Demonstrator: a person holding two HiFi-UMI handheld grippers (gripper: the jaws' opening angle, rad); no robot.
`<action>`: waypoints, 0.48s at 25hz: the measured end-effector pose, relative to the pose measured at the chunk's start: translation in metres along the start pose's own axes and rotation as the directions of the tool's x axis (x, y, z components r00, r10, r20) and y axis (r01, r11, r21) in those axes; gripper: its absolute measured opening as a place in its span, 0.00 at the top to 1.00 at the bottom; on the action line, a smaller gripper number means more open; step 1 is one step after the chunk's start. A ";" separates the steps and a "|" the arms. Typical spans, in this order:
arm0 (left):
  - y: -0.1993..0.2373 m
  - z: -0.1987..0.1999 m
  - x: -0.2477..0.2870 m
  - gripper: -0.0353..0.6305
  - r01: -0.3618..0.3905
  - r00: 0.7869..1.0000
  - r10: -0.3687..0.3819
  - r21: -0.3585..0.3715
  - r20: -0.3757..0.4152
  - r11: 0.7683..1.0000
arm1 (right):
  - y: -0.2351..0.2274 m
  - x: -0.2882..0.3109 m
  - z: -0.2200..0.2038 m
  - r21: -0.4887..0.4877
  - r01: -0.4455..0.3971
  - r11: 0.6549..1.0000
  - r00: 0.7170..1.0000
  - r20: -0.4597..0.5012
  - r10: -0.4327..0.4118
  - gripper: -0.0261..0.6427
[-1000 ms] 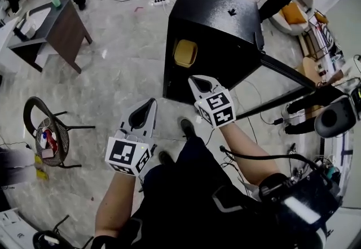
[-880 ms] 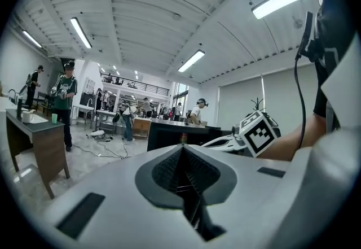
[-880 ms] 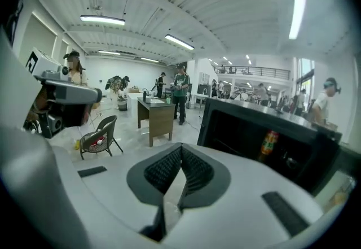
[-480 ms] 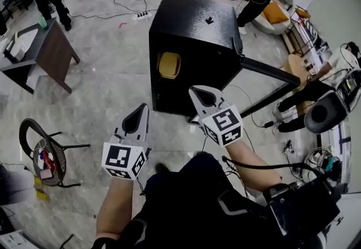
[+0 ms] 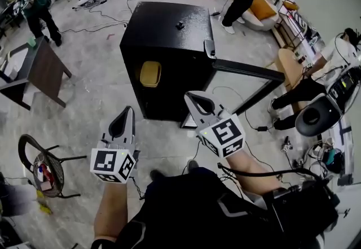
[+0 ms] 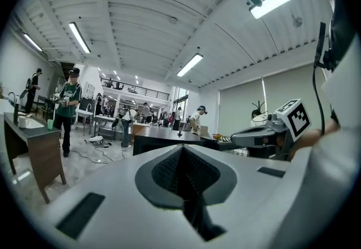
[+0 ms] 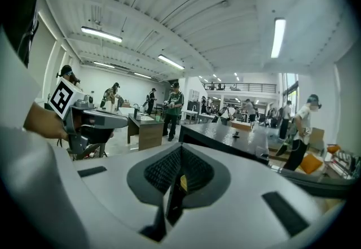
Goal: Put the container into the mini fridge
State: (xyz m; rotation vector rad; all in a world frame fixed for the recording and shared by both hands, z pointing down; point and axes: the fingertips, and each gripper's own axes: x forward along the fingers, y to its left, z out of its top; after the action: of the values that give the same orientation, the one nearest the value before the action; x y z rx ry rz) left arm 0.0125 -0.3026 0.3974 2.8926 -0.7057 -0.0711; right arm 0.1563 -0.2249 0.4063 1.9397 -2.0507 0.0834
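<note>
Now — left hand-held gripper (image 5: pixel 127 112): pressed together | right hand-held gripper (image 5: pixel 192 98): pressed together | container (image 5: pixel 150 73): partly seen in dark mini fridge (image 5: pixel 169 33)

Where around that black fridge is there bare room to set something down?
The mini fridge has a nearly bare top, with only a small dark thing on it. The pale floor between it and the brown desk is free. It is crowded right of the open door, with cables and a seated person. A yellow container sits inside.

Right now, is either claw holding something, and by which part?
Nothing is held. The left claw and the right claw are shut and empty; the yellow container sits inside the mini fridge.
</note>
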 end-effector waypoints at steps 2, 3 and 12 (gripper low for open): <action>-0.006 0.005 0.003 0.93 -0.013 1.000 0.013 0.009 0.006 1.000 | -0.008 -0.009 0.005 -0.002 -0.001 1.000 1.000 0.020 0.002 0.94; -0.008 0.006 0.005 0.93 -0.020 1.000 0.020 0.016 0.006 1.000 | -0.012 -0.013 0.007 0.000 0.000 1.000 1.000 0.028 0.000 0.94; -0.036 0.022 0.011 0.93 -0.084 0.996 0.083 0.044 0.027 0.995 | -0.047 -0.041 0.013 0.044 0.015 0.999 0.996 0.087 -0.019 0.94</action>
State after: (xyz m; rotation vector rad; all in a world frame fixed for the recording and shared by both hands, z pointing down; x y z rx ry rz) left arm 0.0370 -0.2797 0.3698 2.9052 -0.8425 -0.0819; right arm 0.2012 -0.1925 0.3747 2.0203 -2.1038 0.0406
